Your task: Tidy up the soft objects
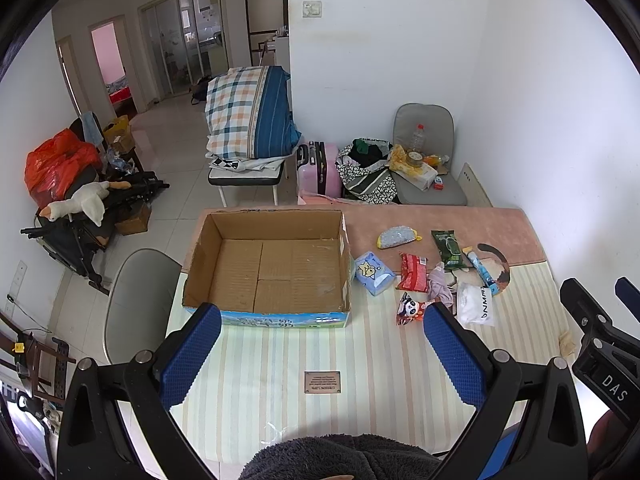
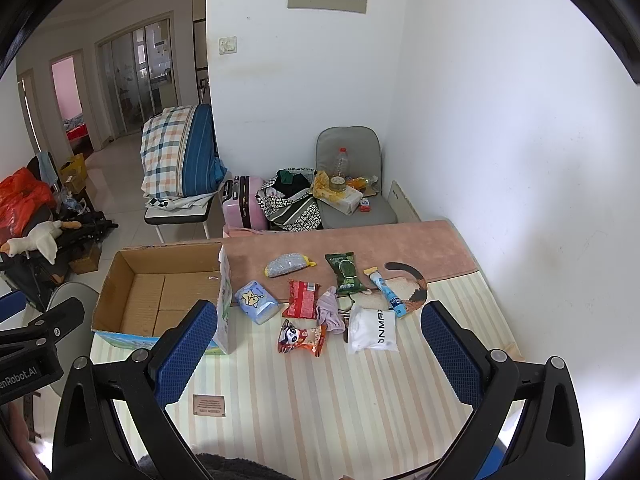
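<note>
While nothing is yet packed:
Soft items: white pouch (image 2: pixel 370 330), lilac cloth (image 2: pixel 330 314), snack packets (image 2: pixel 302 338), beside cardboard box (image 1: pixel 266 264), seemingly empty.
Left gripper (image 1: pixel 320 350): wide open, holding nothing.
Right gripper (image 2: pixel 318 346): likewise.
Next: reach, pinch gently.

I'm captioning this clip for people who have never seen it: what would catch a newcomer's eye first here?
First the big open cardboard box on the left of the striped table, with nothing inside it. Next, the bright clutter to its right: a red packet, a blue tissue pack, a panda snack bag and a white pouch. Both tools, left and right, hover open near the table's front edge.
</note>
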### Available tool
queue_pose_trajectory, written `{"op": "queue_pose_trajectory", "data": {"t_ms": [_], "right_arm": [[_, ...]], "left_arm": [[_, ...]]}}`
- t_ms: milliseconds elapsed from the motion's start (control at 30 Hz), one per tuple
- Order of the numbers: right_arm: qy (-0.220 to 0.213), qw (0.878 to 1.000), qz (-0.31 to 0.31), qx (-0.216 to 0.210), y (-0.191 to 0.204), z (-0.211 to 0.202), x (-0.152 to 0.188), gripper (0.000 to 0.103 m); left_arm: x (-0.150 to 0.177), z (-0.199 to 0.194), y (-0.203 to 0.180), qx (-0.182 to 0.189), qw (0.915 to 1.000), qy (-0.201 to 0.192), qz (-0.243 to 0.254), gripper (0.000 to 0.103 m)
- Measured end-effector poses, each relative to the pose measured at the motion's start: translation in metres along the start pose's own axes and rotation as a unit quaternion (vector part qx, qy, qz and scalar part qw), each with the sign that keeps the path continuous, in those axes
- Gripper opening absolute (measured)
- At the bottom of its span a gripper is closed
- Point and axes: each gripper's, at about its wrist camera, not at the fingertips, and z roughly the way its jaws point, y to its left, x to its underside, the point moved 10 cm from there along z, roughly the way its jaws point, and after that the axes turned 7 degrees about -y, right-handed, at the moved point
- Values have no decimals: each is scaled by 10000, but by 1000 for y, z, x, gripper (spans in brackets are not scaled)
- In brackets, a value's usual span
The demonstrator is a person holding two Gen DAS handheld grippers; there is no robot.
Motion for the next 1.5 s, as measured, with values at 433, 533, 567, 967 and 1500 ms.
{"op": "queue_pose_trajectory", "data": {"t_ms": [433, 533, 567, 967, 1500], "right_arm": [[100, 9996, 209, 156, -25, 29, 6, 103], [307, 9984, 269, 384, -44, 55, 11, 103], [429, 9978, 286, 410, -49, 67, 15, 103], [2138, 9740, 712, 235, -129, 265, 86, 103], [4362, 8944, 940, -322, -131, 445, 220, 103]], "left_arm": [[-5, 30, -13, -36, 9998, 198, 93, 103], [-6, 54, -27, 22, 9991, 327, 265, 103], [-6, 68, -33, 10, 9984, 421, 373, 103], [33, 269, -123, 352, 9683, 2369, 714, 103], [86, 425, -192, 322, 9266, 3607, 1017, 103]]}}
